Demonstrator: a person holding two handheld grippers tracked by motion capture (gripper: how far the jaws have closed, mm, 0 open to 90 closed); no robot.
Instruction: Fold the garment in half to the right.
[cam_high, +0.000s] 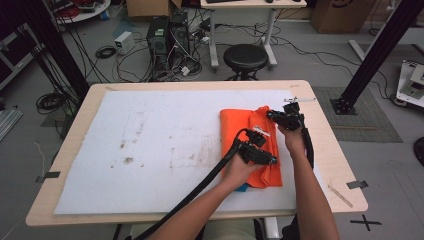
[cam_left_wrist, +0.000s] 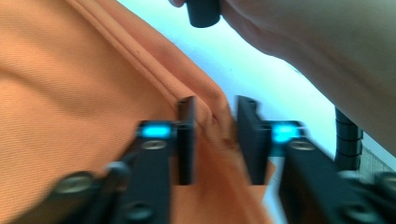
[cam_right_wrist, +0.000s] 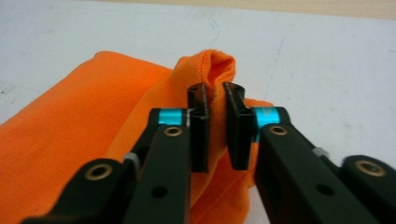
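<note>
A folded orange cloth (cam_high: 245, 135) lies on the right part of the white mat (cam_high: 160, 145). My left gripper (cam_high: 270, 159) is at the cloth's near right edge. In the left gripper view its jaws (cam_left_wrist: 215, 105) stand apart with a raised fold of the cloth (cam_left_wrist: 84, 84) between them, and the pads do not press on it. My right gripper (cam_high: 274, 116) is at the cloth's far right corner. In the right gripper view its jaws (cam_right_wrist: 215, 88) stand slightly apart around a pinched-up ridge of the cloth (cam_right_wrist: 70, 121).
The mat covers most of a wooden table (cam_high: 330, 150). A bit of blue (cam_high: 242, 188) peeks out under the cloth's near edge. The other hand's forearm (cam_left_wrist: 303, 42) passes close above the left gripper. A black stool (cam_high: 245, 57) stands beyond the table's far edge.
</note>
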